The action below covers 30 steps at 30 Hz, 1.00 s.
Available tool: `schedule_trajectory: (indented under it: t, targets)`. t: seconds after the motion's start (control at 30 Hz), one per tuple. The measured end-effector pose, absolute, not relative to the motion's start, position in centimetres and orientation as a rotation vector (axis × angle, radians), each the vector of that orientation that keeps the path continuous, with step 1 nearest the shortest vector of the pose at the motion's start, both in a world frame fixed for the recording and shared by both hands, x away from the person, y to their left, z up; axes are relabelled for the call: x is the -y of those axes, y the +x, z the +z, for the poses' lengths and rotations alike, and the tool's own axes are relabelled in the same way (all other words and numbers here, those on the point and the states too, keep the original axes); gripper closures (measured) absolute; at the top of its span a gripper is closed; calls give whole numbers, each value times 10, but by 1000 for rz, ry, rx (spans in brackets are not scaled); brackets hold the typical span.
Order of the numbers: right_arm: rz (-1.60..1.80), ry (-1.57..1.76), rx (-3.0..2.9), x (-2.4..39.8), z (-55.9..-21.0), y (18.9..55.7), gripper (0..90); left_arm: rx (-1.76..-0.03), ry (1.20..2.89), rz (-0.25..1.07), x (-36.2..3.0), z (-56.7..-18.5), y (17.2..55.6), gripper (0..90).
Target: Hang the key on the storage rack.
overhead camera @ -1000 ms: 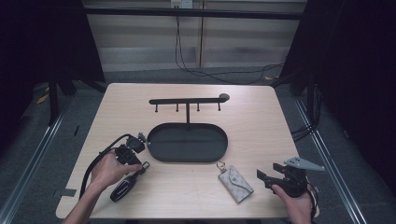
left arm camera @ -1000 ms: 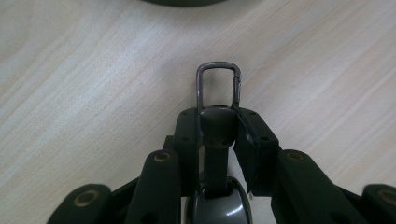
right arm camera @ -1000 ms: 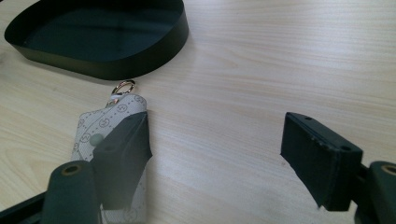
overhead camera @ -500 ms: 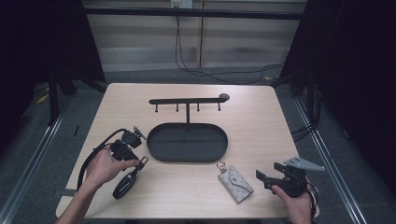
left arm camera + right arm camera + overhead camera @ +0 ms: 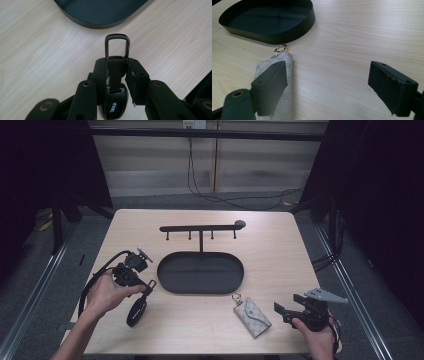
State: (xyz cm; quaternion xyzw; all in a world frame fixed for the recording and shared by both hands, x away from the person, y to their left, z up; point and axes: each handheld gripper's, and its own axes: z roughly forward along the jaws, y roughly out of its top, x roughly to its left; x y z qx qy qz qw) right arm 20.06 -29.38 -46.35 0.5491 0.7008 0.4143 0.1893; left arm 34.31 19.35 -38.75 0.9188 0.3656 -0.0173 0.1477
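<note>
Pale wooden surface (image 5: pixel 270 255) carries a black oval tray (image 5: pixel 201 272) beneath a hook rack (image 5: pixel 201 228). At its left side the left claw (image 5: pixel 131 276) is clamped on a black car key fob (image 5: pixel 113 106), its clip loop (image 5: pixel 117 46) jutting past the pads. Near the front edge the right claw (image 5: pixel 281 310) has just been opening and stands wide, nothing between its pads, with the patterned key pouch (image 5: pixel 253 315) lying flat just beside it

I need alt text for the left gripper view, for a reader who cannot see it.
The left gripper is shut on a black key fob, whose metal clip sticks out past the jaws. Below lies a light wooden table, with the rim of a dark oval tray at the top.
</note>
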Motion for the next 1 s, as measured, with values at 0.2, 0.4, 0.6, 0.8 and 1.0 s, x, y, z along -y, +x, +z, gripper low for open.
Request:
schedule_trajectory:
  t: [0.2,0.4,0.6,0.8,1.0]
  targets:
    - [1163,1543,-1969,294,-464,201,151,-1053,2636,-25,-195,-375,344,709]
    - [1164,1547,-1968,294,-464,201,151,-1052,2652,-5,-194,-367,346,709]
    - [1163,1547,-1967,294,-464,201,148,-1043,2687,33,-191,-358,345,710]
    - [1161,1546,-1968,294,-464,201,149,-1053,2684,34,-190,-350,347,709]
    - [1163,1547,-1965,294,-464,201,149,-1052,2700,40,-188,-341,350,709]
